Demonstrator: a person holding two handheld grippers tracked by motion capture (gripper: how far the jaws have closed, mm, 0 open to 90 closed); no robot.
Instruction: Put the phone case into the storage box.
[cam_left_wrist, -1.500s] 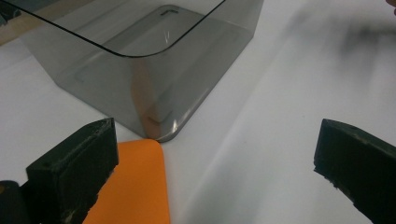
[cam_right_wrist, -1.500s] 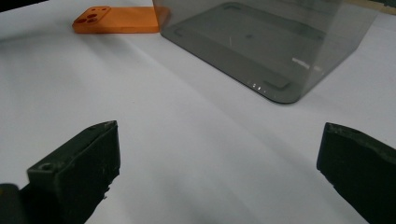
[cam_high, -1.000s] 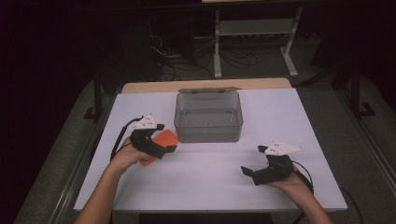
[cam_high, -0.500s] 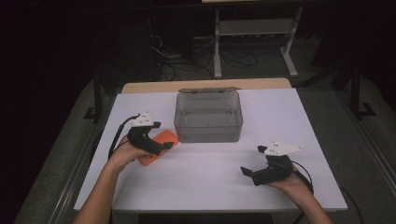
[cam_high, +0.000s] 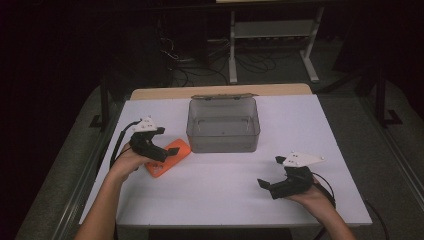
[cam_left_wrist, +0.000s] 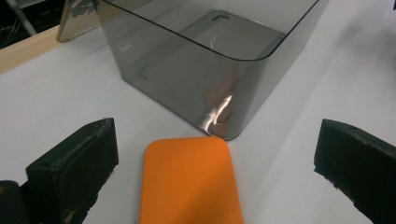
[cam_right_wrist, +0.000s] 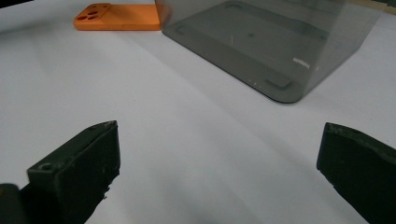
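An orange phone case (cam_high: 169, 157) lies flat on the white table (cam_high: 225, 200), just off the front left corner of a grey see-through box (cam_high: 223, 125). My left gripper (cam_high: 159, 151) hovers over the case's left end, open. In the left gripper view the orange case (cam_left_wrist: 189, 182) lies between the wide-apart jaws of the left gripper (cam_left_wrist: 217, 135), touching neither, with the box (cam_left_wrist: 205, 60) right behind it. My right gripper (cam_high: 267, 186) rests open near the front right of the table. The right gripper (cam_right_wrist: 219, 128) has only bare table between its jaws.
The box is open-topped and empty, and its lid (cam_high: 222, 96) stands behind it at the table's far edge. In the right gripper view the case (cam_right_wrist: 116, 17) and the box (cam_right_wrist: 275, 42) lie farther off. A metal stand (cam_high: 272, 35) and cables sit on the floor beyond.
My left gripper has drawn back slightly to the left, so more of the orange case shows on the table. The right gripper has stayed where it was.
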